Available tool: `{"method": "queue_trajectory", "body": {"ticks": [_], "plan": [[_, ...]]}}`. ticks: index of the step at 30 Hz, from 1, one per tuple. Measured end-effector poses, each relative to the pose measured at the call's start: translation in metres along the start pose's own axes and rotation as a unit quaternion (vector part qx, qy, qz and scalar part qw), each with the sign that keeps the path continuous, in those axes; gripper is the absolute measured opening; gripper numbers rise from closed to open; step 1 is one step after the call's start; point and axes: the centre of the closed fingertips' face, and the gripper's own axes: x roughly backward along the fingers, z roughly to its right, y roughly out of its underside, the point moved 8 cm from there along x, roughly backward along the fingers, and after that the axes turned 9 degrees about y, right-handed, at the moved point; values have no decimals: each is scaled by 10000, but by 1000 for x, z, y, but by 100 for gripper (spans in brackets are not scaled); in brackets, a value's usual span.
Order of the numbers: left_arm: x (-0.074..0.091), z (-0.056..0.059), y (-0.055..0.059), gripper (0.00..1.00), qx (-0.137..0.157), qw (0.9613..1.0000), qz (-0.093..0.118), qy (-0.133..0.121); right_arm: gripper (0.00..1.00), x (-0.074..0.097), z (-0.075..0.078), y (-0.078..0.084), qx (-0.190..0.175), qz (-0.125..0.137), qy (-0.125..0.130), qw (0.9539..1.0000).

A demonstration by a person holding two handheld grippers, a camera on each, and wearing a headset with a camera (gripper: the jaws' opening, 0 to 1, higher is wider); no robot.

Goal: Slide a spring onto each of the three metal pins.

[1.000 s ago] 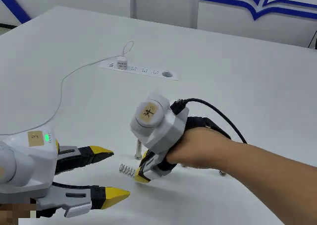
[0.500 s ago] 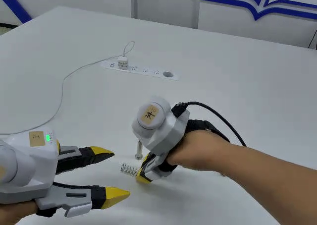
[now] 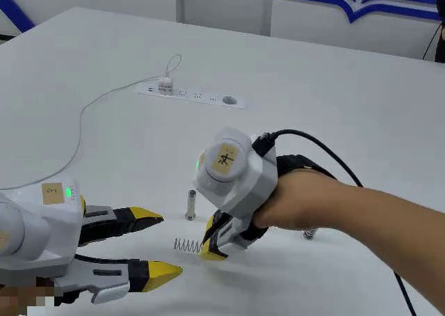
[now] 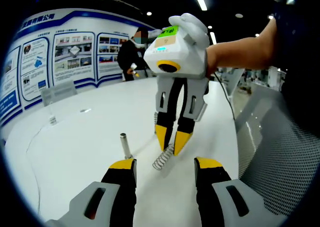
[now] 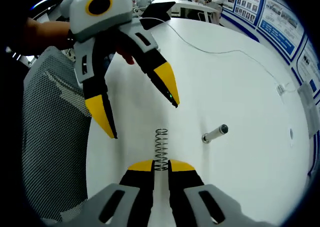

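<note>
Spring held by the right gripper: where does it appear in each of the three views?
Head view: spring low centre, at the right gripper's tips.
Left gripper view: spring centre, just below the right gripper.
Right gripper view: spring bottom centre, one end pinched between the jaws.
Shared landmark: the bare metal pin beside it.

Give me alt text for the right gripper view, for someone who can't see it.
The right tool is shut on one end of a spring, which points out over a white table. A bare metal pin stands beside it, and the open left tool hovers ahead.
</note>
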Motion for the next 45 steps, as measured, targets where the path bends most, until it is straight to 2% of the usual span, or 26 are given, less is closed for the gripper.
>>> {"method": "queue_trajectory", "body": {"ticks": [6,19,32,38,45], "plan": [[-9,5,-7,43,-97,9997,22,226,12,23,-7,2,310,38,-43,9995],[-19,15,-17,28,-331,9979,46,563,12,42,-16,0,692,149,-38,9975],[-23,21,-20,14,-444,9961,53,757,12,49,-21,1,906,288,-47,9955],[-23,23,-20,12,-468,9955,23,825,12,49,-23,1,987,281,-51,9947],[-23,25,-20,11,-438,9947,47,933,12,49,-25,3,893,283,-108,9955]]}}
